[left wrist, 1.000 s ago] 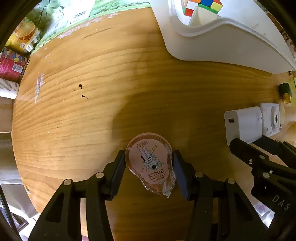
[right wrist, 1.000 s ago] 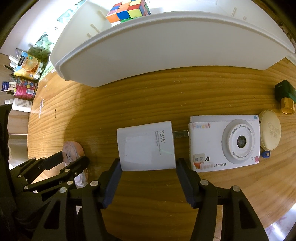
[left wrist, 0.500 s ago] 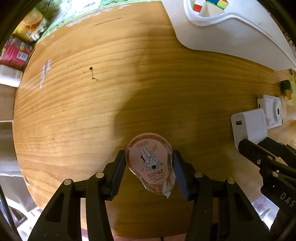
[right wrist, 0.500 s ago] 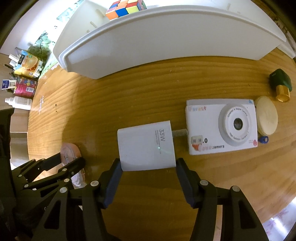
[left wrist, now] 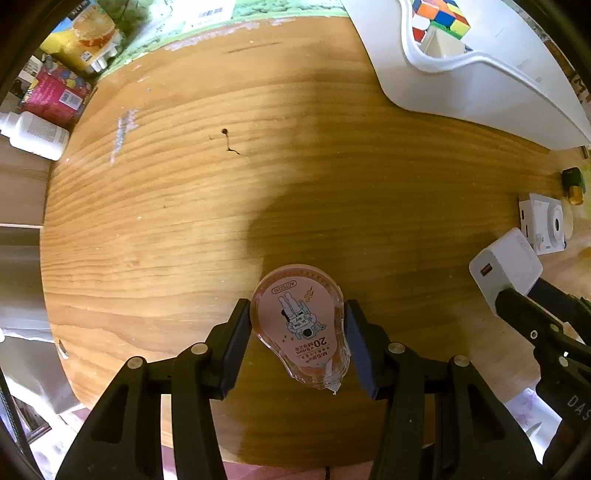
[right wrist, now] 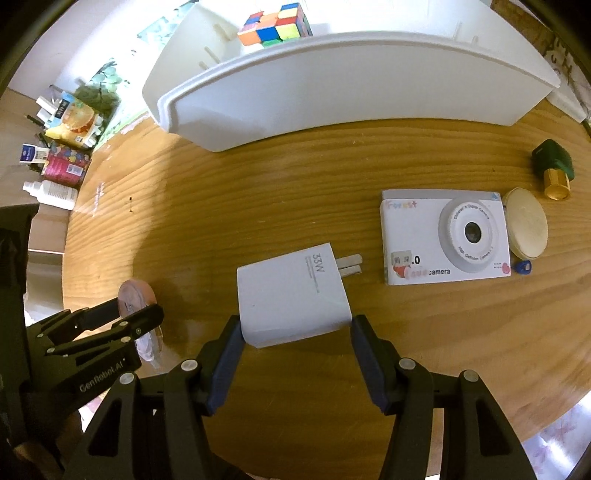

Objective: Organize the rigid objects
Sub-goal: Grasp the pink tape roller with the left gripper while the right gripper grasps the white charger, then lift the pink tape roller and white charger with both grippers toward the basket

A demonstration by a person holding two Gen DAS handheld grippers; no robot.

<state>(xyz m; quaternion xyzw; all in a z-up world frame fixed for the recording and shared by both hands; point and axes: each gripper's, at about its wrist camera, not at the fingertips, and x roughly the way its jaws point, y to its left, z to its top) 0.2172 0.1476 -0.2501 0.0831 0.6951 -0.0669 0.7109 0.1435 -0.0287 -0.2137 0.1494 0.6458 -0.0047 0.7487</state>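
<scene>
Gripping a pink correction tape dispenser [left wrist: 301, 328], the left gripper [left wrist: 298, 341] has its jaws clamped on both sides of it, and the thing looks lifted clear of the wooden worktop [left wrist: 184, 206], bunny label facing up and the tape tip pointing back toward the camera. Over on the other side, the right gripper [right wrist: 295, 354] has its jaws closed on a white charger [right wrist: 291, 295] marked 33W, which sits a bit tilted, prongs sticking out toward the white toy camera [right wrist: 443, 238]. That camera is lying flat on the worktop, lens up, with a round cream disc [right wrist: 526, 229] touching its far edge and a tiny blue bit [right wrist: 522, 266] just beside its corner. A little green bottle with a gold cap [right wrist: 552, 168] lies near those, closer to the bin. The big white bin [right wrist: 351, 92] sits across the back of the worktop and there's a colourful puzzle cube [right wrist: 275, 26] inside it. From the left wrist view you can also see the charger off to the right in the other jaws, and off the worktop edge some snack packets [left wrist: 55, 92] and a white bottle [left wrist: 33, 134], too blurry to read.
</scene>
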